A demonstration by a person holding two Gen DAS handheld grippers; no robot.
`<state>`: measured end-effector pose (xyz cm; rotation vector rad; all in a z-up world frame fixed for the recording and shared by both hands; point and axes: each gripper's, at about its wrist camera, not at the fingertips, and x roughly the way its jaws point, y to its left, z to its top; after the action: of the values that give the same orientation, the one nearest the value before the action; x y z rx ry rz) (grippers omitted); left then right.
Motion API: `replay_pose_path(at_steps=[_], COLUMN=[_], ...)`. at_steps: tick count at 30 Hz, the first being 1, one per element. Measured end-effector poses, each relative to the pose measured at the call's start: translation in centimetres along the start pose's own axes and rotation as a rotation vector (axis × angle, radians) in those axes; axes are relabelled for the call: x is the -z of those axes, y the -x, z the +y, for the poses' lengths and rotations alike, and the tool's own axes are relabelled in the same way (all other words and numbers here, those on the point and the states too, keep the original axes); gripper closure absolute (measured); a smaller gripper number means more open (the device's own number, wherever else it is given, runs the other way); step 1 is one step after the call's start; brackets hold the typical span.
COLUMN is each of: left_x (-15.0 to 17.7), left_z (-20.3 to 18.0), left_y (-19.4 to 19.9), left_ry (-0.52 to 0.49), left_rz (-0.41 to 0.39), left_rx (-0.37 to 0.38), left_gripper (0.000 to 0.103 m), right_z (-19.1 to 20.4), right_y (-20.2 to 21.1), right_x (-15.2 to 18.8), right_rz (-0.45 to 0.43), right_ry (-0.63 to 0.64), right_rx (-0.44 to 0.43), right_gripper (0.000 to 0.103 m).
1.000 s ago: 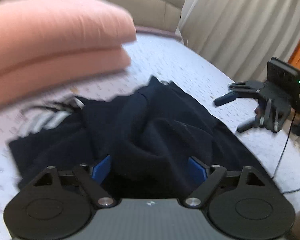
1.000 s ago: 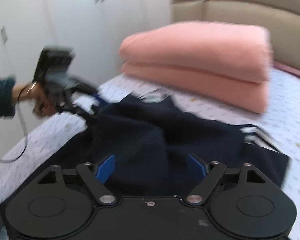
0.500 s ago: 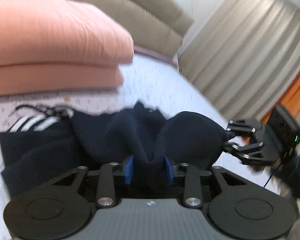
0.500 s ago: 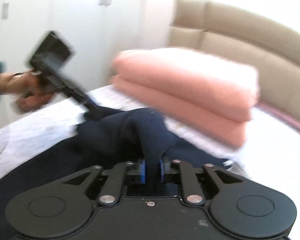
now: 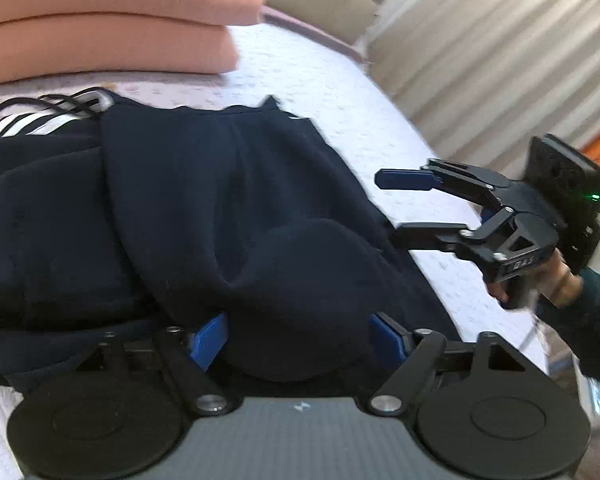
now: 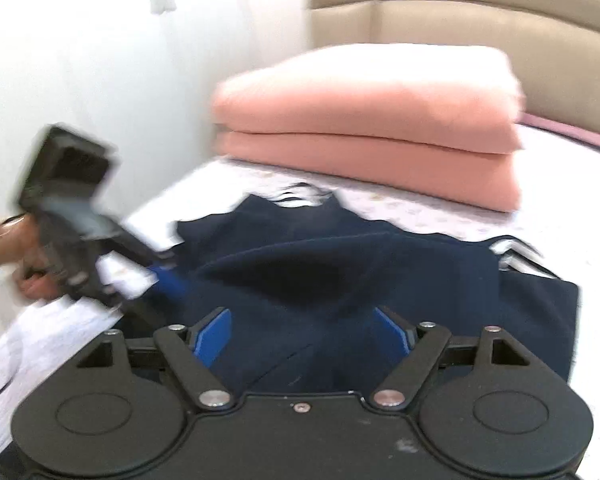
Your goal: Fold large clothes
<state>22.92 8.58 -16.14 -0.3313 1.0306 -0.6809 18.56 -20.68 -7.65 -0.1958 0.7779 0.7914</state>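
We are folding a dark navy garment [image 5: 228, 216] that lies bunched on a white patterned bedspread [image 5: 340, 92], its white-striped section [image 5: 28, 126] off to one side, near a folded stack of peach blankets [image 6: 372, 128] at the headboard end. Our left gripper [image 5: 296, 340] hangs low over a raised hump of the fabric; its jaws have just been opening, and now the blue pads stand wide on either side of the cloth without pinching it, so nothing is held. Our right gripper [image 6: 304, 330] is in the same state, jaws just opened wide above the navy folds, gripping nothing. Both claws appear to have let a fold drop in place, which is likely why the cloth sits doubled and rumpled beneath them. The fold looks only partly done.
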Motion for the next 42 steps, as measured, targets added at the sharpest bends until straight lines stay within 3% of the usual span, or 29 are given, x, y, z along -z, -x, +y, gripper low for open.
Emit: replay_pose_path(at_steps=[1,4,5,6,10,12,13,15,16,18,20,21,22,23,24,25,28,33,38,42], left_x=[0.2,1.3,2.0,2.6,4.0,4.0,3.7,2.6,2.0,0.4,-0.1,-0.1,0.2,0.9,1.6,2.3,3.5,4.4,6.3,10.7], left_z=[0.2,0.7,0.9,0.8,-0.2,-1.2,-1.6,-2.8,-3.2,-3.1,-2.6,-2.0,-1.2,-0.1,0.3,-0.2,-1.2,-0.6,0.6,1.1], left_y=[-0.6,-2.3,-2.7,-2.4,-0.5,1.4,2.2,3.9,4.1,2.6,0.1,-1.3,-2.8,-4.4,-5.1,-4.9,-4.3,-1.6,1.6,5.9], left_ry=[0.012,0.023,0.023,0.007,0.023,0.015,0.003,-0.037,-0.055,-0.055,-0.064,-0.056,-0.026,0.026,0.023,-0.029,-0.075,0.103,0.251,0.332], left_rz=[0.021,0.113,0.132,0.104,0.062,0.016,-0.018,-0.126,-0.18,-0.198,-0.145,-0.108,-0.042,0.056,0.057,0.003,-0.015,-0.023,-0.086,-0.137], left_rx=[-0.04,-0.17,-0.196,-0.193,-0.217,-0.186,-0.171,-0.162,-0.176,-0.226,-0.279,-0.334,-0.409,-0.495,-0.526,-0.526,-0.558,-0.487,-0.438,-0.377], left_gripper=[0.019,0.02,0.021,0.02,0.018,0.018,0.017,0.012,0.002,0.0,0.004,0.005,0.006,0.005,0.002,0.0,0.0,0.002,0.008,0.021], right_z=[0.4,1.6,2.1,2.5,2.7,2.0,1.7,0.9,0.3,0.3,1.1,1.7,2.2,2.4,2.4,2.3,1.7,2.3,1.2,-0.2], right_y=[-1.2,-6.1,-6.6,-5.6,-2.1,1.2,2.4,3.8,3.5,1.9,-1.2,-3.0,-4.2,-3.8,-3.6,-3.3,-2.9,-4.9,-0.9,4.4], right_x=[0.3,3.7,5.2,6.2,5.5,4.5,3.8,3.0,2.8,3.4,4.8,5.7,7.5,8.5,9.2,9.4,9.2,8.0,10.3,12.1], right_rz=[0.061,0.372,0.386,0.298,0.267,0.134,0.061,-0.042,-0.045,0.029,0.167,0.274,0.313,0.218,0.181,0.164,0.193,0.177,0.046,-0.101], right_ry=[0.007,0.055,0.103,0.129,0.123,0.102,0.09,0.044,0.02,-0.018,0.018,0.059,0.096,0.092,0.082,0.075,0.039,0.03,-0.011,-0.116], right_rx=[-0.003,0.006,0.023,0.027,-0.046,-0.065,-0.035,0.067,0.098,0.101,0.129,0.163,0.182,0.184,0.186,0.184,0.164,0.159,0.119,0.074], right_gripper=[0.009,0.008,0.0,0.0,0.012,0.009,0.003,0.002,0.001,0.001,0.001,0.001,0.0,0.0,0.0,0.0,0.0,0.0,0.0,0.0])
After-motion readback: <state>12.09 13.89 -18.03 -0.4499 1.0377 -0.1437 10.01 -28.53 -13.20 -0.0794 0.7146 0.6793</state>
